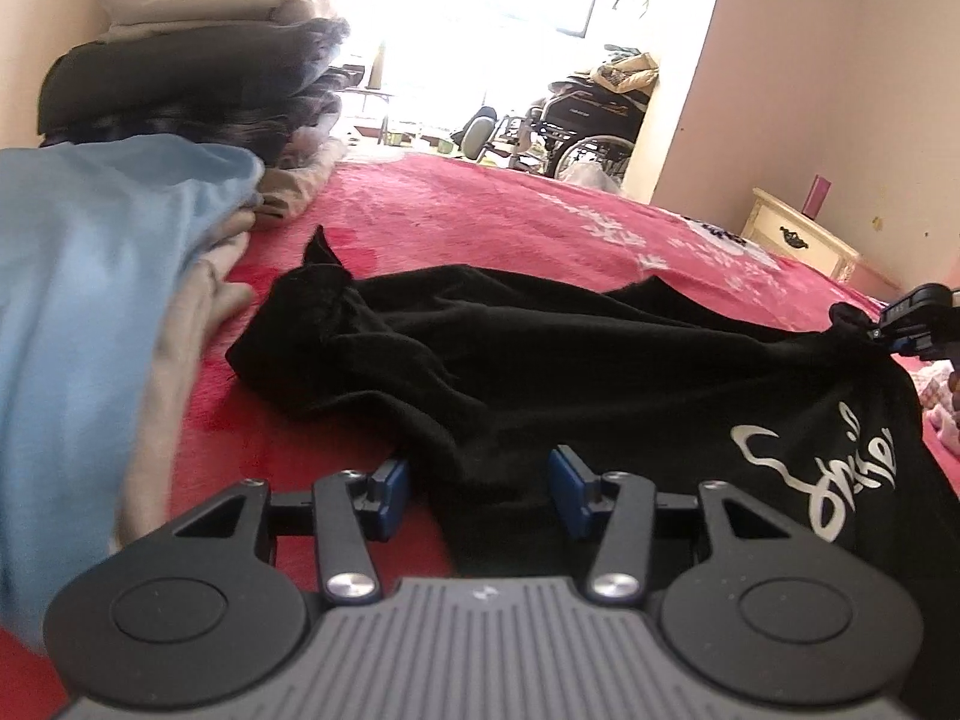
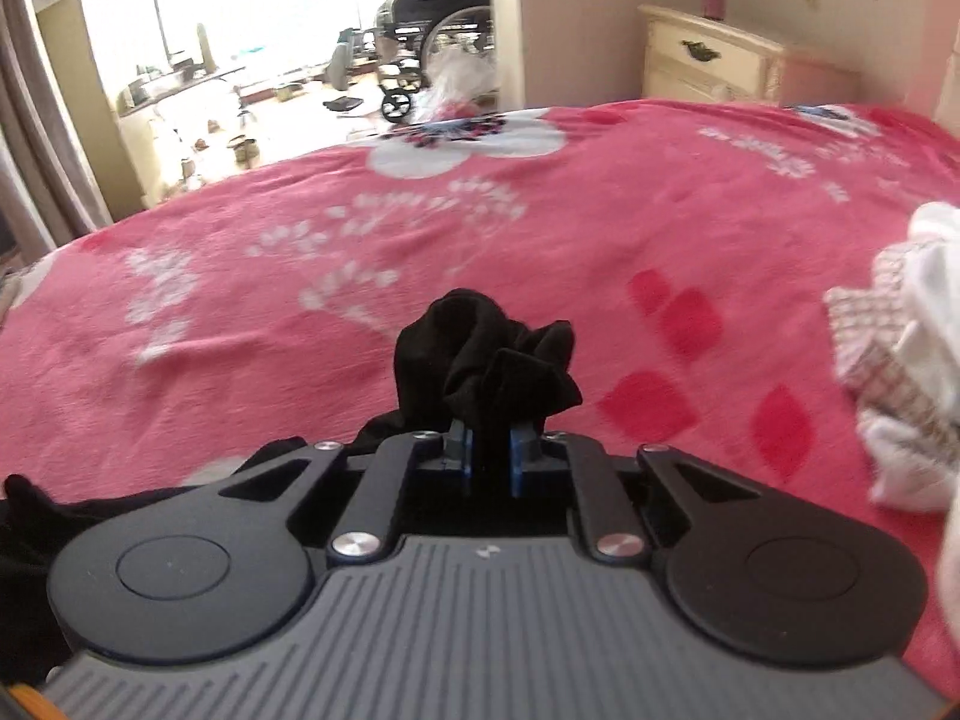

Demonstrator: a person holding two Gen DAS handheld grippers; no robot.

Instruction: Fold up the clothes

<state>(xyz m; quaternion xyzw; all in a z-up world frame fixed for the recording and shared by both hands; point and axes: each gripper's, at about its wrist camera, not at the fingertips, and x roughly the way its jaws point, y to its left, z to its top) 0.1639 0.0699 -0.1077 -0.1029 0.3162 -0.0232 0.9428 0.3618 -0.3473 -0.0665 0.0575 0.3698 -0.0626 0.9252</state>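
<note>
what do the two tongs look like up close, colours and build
The left tongs and right tongs match: ribbed grey body with a small pale logo, two round black discs, black linkage arms with silver rivets, and blue pads on the fingertips.

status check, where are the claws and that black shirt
Right claw shut on a bunched corner of the black shirt. Left claw open, shirt hem between its pads, no grip yet. Stack of folded clothes off to one side, nothing blocking.
</note>
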